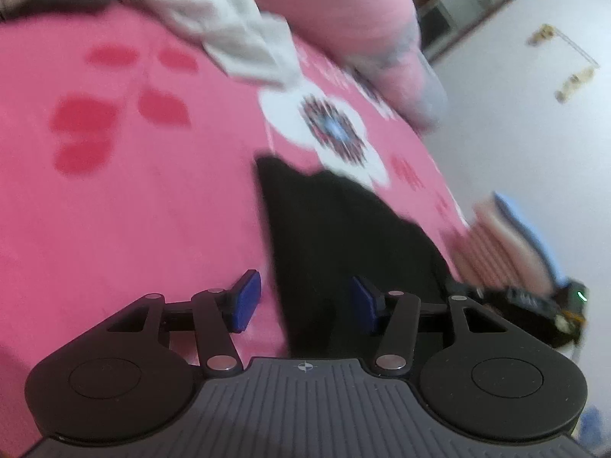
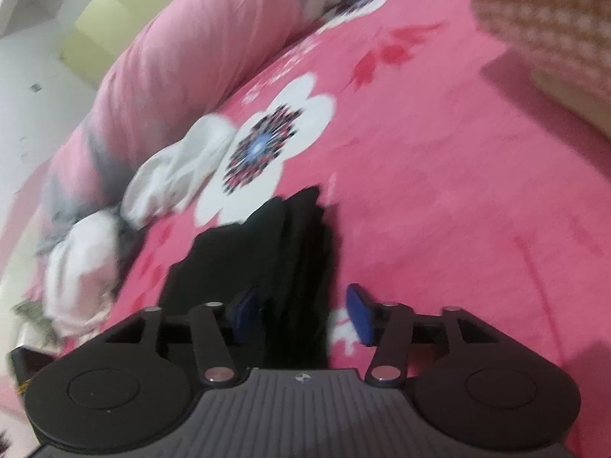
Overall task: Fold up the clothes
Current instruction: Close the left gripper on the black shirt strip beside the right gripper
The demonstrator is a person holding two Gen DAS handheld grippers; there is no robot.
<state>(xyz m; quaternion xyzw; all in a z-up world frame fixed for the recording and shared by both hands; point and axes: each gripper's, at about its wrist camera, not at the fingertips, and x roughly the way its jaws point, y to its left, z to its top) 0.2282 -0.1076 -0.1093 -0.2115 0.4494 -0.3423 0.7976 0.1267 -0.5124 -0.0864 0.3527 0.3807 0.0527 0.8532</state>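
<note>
One wide pink bed point(image 1: 126, 206) is carrying everything, its flowered sheet giving me a flat place to fold. Far along its left edge a rolled pink quilt point(image 2: 198, 61) is lying out of my way, with white clothes point(image 2: 179, 175) waiting just beside it, probably next in line. Nearer, the black garment point(image 2: 267, 252) is lying in a narrow, partly folded strip right in front of me. I am hovering my left hand-held gripper point(image 1: 305, 301) over its near end, jaws apart and gripping nothing. My right hand-held gripper point(image 2: 305, 316) is likewise standing open, straddling the cloth's edge without pinching it.
</note>
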